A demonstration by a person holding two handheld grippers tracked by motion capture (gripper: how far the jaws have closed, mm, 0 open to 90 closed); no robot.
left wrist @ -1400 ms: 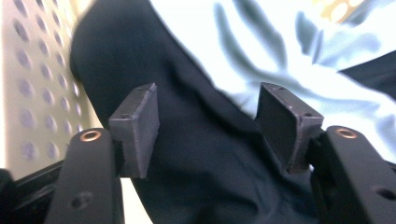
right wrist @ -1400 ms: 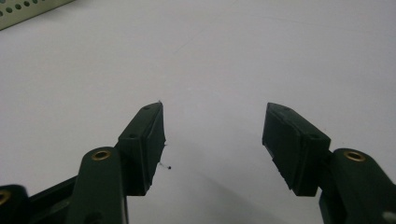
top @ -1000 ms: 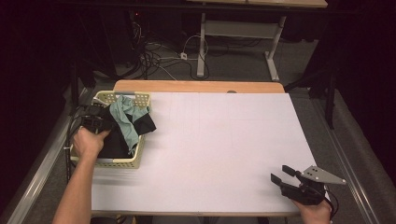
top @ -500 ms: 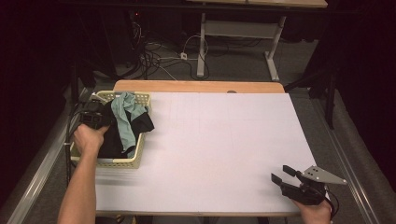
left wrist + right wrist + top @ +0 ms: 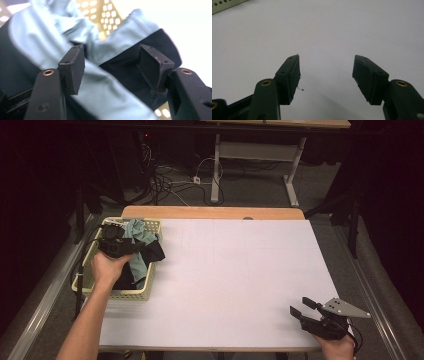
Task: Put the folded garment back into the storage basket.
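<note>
A cream mesh basket (image 5: 145, 292) at the table's left edge holds a light blue cloth (image 5: 136, 231) and a black cloth (image 5: 154, 253) that hangs over its right rim. My left gripper (image 5: 140, 249) hovers over the basket with its jaws pointing right. Those jaws have just been opening. In the left gripper view they (image 5: 112, 67) stand apart, with the blue cloth (image 5: 105, 47) and black cloth (image 5: 125, 70) lying behind and between them, and neither pad presses on the fabric. My right gripper (image 5: 301, 306) rests open at the front right corner, with bare table between its jaws (image 5: 327, 72).
The white table top (image 5: 225, 270) stretches between the two hands, with a wooden strip (image 5: 215, 212) along its far edge. Cables and a second desk's legs lie on the floor behind it. A corner of the basket (image 5: 224, 6) appears far off in the right gripper view.
My left hand and gripper have shifted a little to the right and risen over the basket. The right hand has stayed where it was.
</note>
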